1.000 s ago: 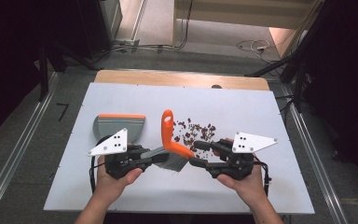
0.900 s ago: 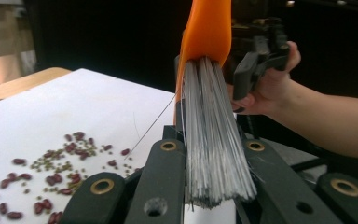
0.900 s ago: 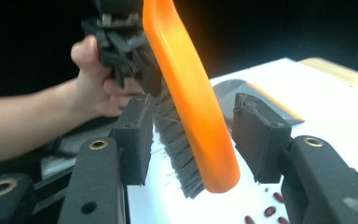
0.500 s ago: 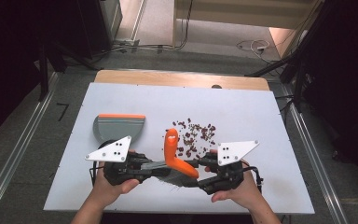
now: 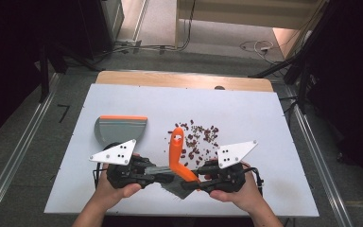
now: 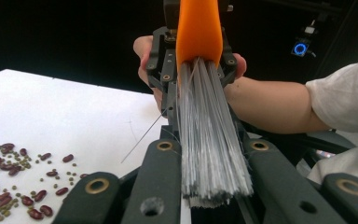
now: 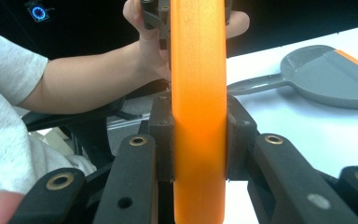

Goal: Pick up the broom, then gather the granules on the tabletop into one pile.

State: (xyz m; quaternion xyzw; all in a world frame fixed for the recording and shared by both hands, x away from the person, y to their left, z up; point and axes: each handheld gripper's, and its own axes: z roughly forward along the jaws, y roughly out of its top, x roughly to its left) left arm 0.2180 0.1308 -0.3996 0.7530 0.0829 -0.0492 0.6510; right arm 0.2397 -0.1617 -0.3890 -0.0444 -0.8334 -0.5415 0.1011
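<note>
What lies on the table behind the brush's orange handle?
Behind the orange brush handle lie scattered dark red beans and small green ones on the white table. The handle and the right gripper cover the nearest part of the pile.

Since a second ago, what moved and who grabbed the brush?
The right gripper has just been closing its jaws and now clamps the orange brush handle. Both grippers pulled the brush toward the person, away from the beans. The left gripper kept holding the bristles. The dustpan and beans stayed put.
</note>
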